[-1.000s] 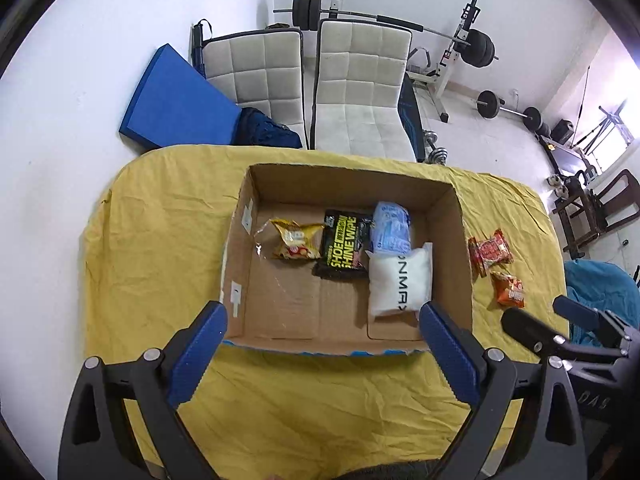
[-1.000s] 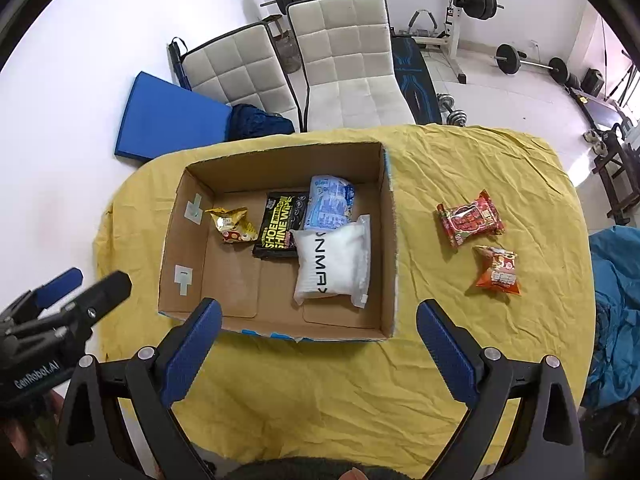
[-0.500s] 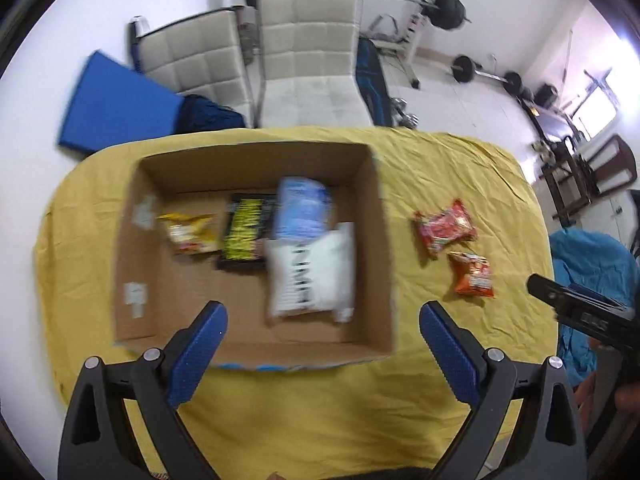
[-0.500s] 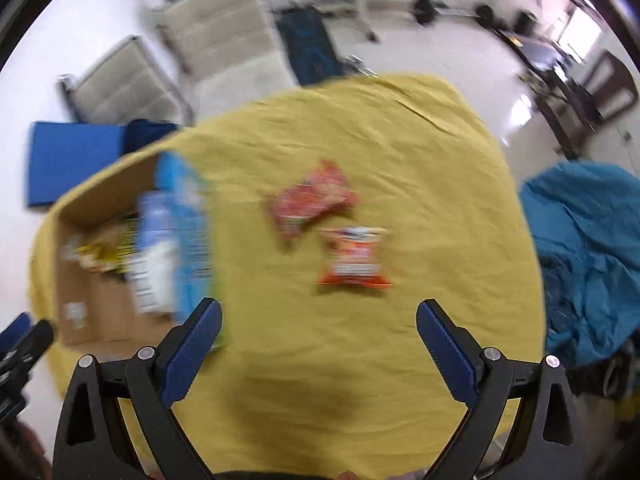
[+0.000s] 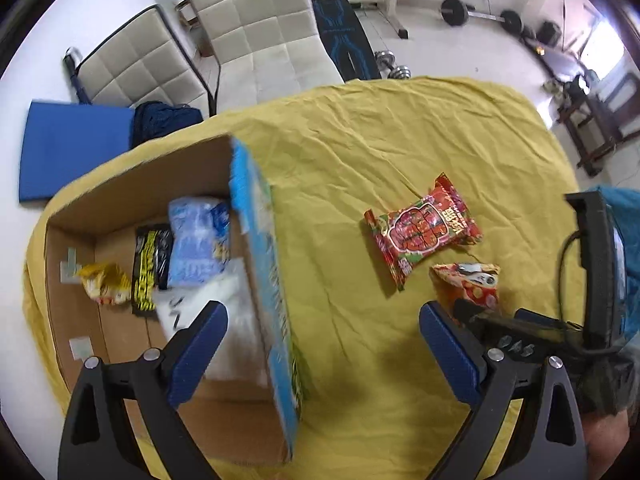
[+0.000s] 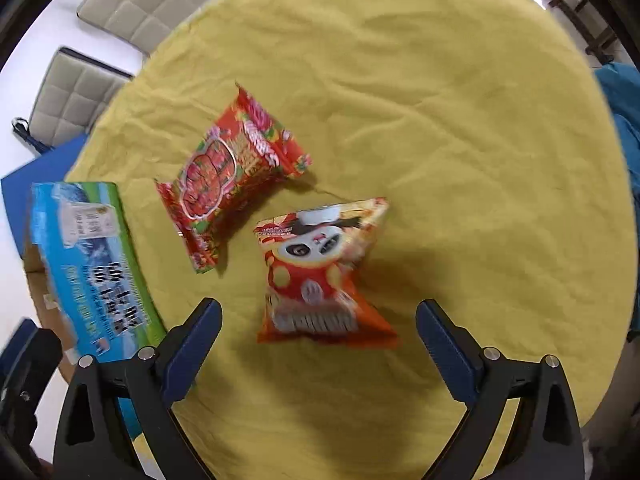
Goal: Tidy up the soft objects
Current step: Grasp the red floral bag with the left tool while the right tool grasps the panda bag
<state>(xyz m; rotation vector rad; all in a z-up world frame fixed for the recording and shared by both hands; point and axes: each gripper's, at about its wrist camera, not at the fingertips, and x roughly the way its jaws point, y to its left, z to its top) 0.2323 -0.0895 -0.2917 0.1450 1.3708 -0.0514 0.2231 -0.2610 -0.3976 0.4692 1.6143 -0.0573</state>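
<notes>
Right now my right tongs (image 6: pixel 318 354) gape wide and empty above the panda snack bag (image 6: pixel 320 272) on the yellow cloth (image 6: pixel 460 140), touching nothing. My left tongs (image 5: pixel 322 354) are just as wide, empty. Beyond lies a red packet (image 6: pixel 232 172), its writing blurred; the cardboard box (image 5: pixel 260 280) holds other packs.
</notes>
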